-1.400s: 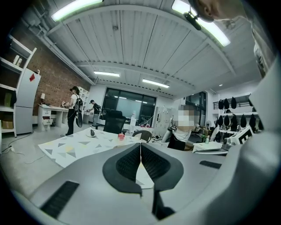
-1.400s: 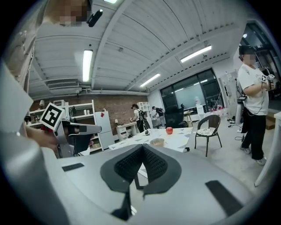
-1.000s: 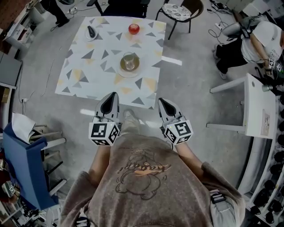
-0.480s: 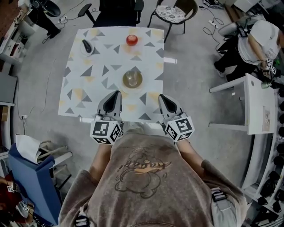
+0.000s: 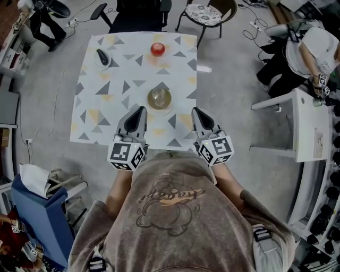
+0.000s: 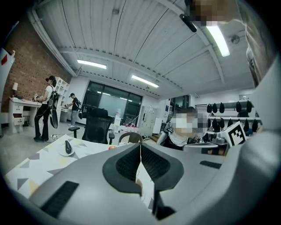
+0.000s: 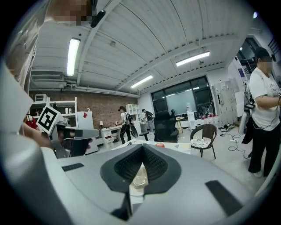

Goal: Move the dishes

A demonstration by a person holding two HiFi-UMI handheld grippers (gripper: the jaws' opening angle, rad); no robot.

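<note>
A clear glass (image 5: 159,95) stands on a tan plate (image 5: 159,104) near the middle of the table (image 5: 90,114) with its triangle-patterned cloth. A red apple (image 5: 157,49) lies at the far side, and a small white dish (image 5: 102,57) holding a dark object sits at the far left corner. My left gripper (image 5: 137,113) and right gripper (image 5: 198,113) hover over the table's near edge, either side of the plate, both shut and empty. The right gripper view shows the glass (image 7: 139,178) low between the pads, and the apple (image 7: 160,145) beyond. The left gripper view shows the dish (image 6: 66,150).
A black office chair (image 5: 139,13) and a wicker chair (image 5: 208,13) stand beyond the table's far edge. A white side table (image 5: 311,127) is at the right, with a person (image 5: 305,50) behind it. A blue chair (image 5: 37,207) stands at the left.
The table has come closer. Both grippers, earlier over the floor short of it, now reach over its near edge, still shut.
</note>
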